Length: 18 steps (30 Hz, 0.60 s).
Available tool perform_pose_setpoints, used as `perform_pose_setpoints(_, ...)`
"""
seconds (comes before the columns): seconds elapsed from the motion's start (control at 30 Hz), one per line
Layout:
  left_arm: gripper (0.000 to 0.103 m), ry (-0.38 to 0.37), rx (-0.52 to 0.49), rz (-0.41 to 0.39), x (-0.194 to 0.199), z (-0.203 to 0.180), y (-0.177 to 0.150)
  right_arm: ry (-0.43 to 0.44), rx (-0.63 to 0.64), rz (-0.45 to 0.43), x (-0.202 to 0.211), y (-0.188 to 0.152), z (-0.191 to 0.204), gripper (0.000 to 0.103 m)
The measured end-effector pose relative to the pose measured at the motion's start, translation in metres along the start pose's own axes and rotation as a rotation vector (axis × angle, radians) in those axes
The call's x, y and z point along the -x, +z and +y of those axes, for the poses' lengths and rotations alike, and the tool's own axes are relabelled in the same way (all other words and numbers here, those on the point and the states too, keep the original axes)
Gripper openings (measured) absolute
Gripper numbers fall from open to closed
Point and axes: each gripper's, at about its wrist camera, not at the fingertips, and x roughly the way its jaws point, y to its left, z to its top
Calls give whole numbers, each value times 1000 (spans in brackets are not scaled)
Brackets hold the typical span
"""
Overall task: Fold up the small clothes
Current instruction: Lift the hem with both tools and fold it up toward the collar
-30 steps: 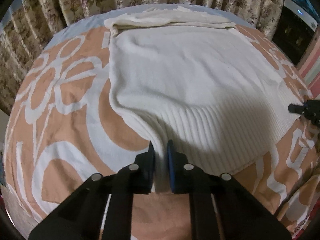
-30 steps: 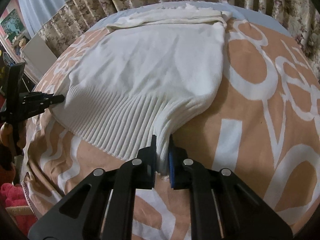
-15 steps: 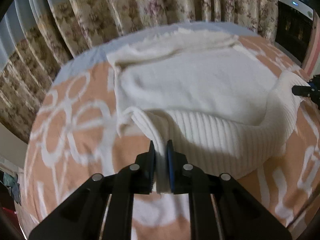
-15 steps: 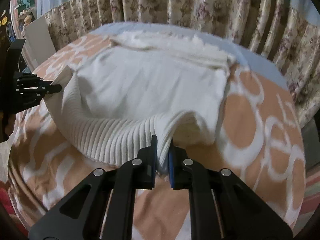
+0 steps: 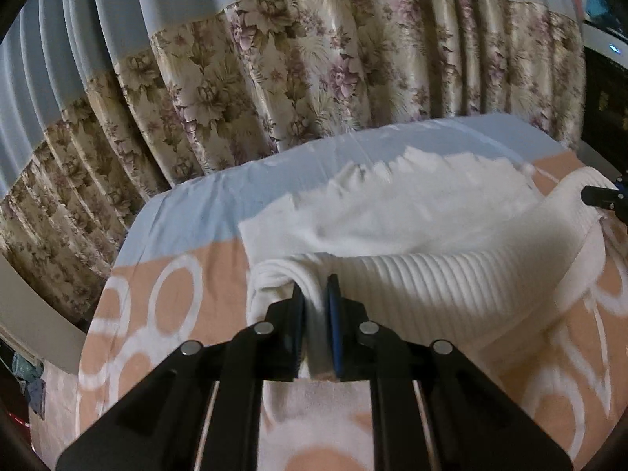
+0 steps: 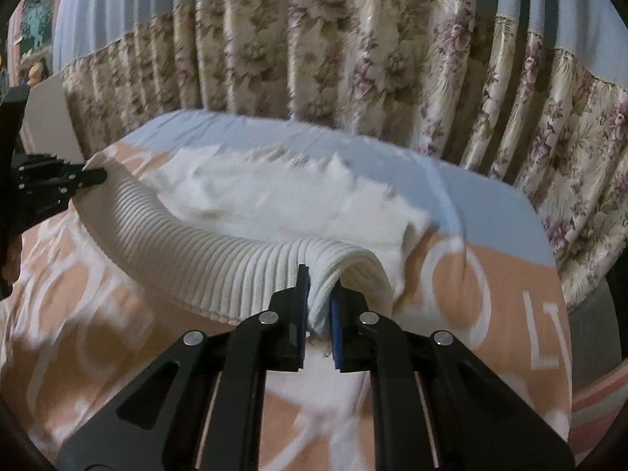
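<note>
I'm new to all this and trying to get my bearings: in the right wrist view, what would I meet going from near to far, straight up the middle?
Right gripper → ribbed hem of the white sweater, pinched and lifted → the sweater's flat body → pale blue sheet → floral curtain.

My left tool (image 5: 314, 302) pinches the ribbed hem of the cream sweater (image 5: 412, 231), lifted off the orange patterned bedspread (image 5: 157, 314); my right tool (image 5: 604, 196) grips the hem's far-right corner.
</note>
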Motion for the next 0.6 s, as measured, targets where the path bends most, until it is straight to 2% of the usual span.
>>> perform_pose_setpoints(0.1,12,3,0,-10,-24,4,25,-18,-1,-14,-26,26,-18,10)
perform_pose_setpoints(0.23,12,9,-7,10,-71,6,54,-38,-2,20,-68,55,-39,10)
perform_pose_setpoints(0.33,12,-16,20,91,-116,13,58,-37,-20,91,-106,65,-53,11)
perform_pose_setpoints(0.4,15,-39,35,184,-148,17,56,-31,-44,132,-128,64,-61,11)
perform_pose_setpoints(0.43,17,-46,55,202,-155,22,55,-21,-66,161,-139,62,-66,12)
perform_pose_setpoints(0.5,25,-76,101,201,-158,33,57,-7,-113,170,-148,61,-75,18)
perform_pose_setpoints(0.53,33,-80,113,189,-155,38,60,9,-148,152,-147,64,-82,24)
perform_pose_setpoints(0.57,52,-65,122,172,-152,43,64,26,-178,124,-142,67,-88,29)
perform_pose_setpoints(0.6,62,-33,132,146,-146,49,67,35,-199,105,-138,69,-93,38)
